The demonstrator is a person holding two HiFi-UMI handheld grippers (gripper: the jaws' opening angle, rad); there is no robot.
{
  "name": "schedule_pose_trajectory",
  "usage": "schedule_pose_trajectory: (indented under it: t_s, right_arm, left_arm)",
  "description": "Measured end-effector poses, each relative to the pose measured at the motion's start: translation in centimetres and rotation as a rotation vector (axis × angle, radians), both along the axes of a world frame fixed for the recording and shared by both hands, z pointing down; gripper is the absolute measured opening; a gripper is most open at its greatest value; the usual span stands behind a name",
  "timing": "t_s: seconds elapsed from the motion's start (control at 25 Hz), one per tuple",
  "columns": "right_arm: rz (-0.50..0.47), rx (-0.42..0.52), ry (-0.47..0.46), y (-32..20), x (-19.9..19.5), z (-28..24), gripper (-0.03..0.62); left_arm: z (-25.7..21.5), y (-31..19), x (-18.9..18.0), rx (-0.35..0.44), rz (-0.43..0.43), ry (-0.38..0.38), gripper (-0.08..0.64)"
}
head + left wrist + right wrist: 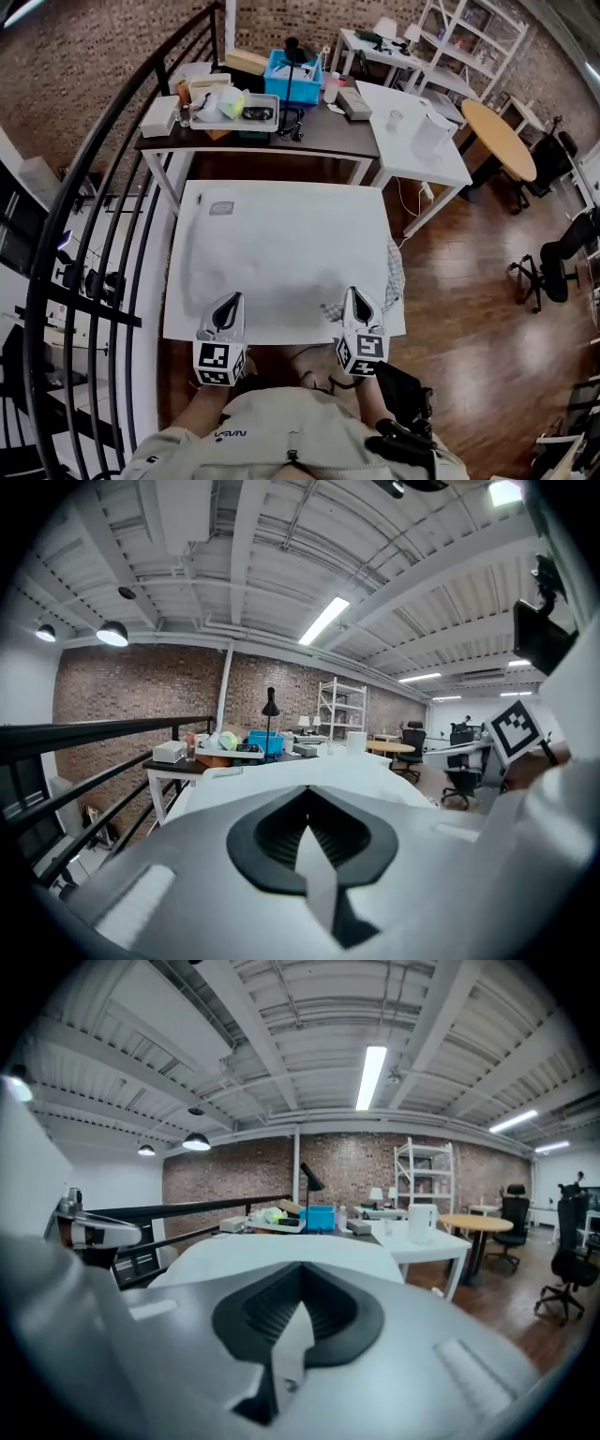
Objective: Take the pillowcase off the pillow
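The pillow in its white pillowcase [281, 253] lies flat and covers nearly the whole low white table in front of me. A small grey label [220, 208] shows near its far left corner. My left gripper [226, 307] rests at the pillow's near edge, left of centre, with its jaws shut. My right gripper [358, 302] sits at the near edge on the right, also shut. A checked cloth [396, 274] peeks out at the right side beside the right gripper. Both gripper views look level across the white pillow [309, 772] [281, 1252], over the closed left gripper [309, 841] and right gripper [295, 1321].
Behind the pillow stands a dark desk [319, 136] with a blue bin [292, 73] and boxes. A white table [417, 141] and a round wooden table [502, 136] are at the right. A black railing [94, 234] runs along the left. Office chairs [562, 253] stand on the wood floor.
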State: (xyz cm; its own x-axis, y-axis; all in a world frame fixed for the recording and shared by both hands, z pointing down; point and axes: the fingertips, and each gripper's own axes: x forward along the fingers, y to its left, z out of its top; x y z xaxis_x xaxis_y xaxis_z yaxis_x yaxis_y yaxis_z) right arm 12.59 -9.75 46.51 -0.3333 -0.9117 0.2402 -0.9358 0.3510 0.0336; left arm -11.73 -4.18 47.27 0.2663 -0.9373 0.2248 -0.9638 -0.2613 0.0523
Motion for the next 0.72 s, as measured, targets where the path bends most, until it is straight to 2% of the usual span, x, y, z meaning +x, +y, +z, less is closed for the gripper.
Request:
schedule_pose_trajectory:
  t_s: [0.16,0.28,0.36,0.56,0.72]
  right_arm:
    - [-0.073,0.034,-0.008,1.1,2.5,-1.0,0.003]
    - [-0.124,0.016,0.004,2.4,4.5,0.4,0.003]
    - [-0.152,0.003,-0.006,3.1,5.2,1.2,0.003]
    - [-0.181,0.035,-0.040,5.2,5.9,-0.6,0.003]
    - [-0.164,0.060,-0.059,5.6,6.9,-1.9,0.003]
  left_arm:
    - [-0.9,2.0,6.2,0.034,-0.004,-0.065,0.000]
    - [0.2,3.7,11.1,0.014,-0.013,-0.072,0.000]
    - [0.2,4.5,13.1,0.014,-0.012,-0.096,0.000]
    - [-1.7,5.8,13.8,0.046,-0.048,-0.137,0.000]
    - [-1.5,5.9,14.3,0.059,-0.024,-0.139,0.000]
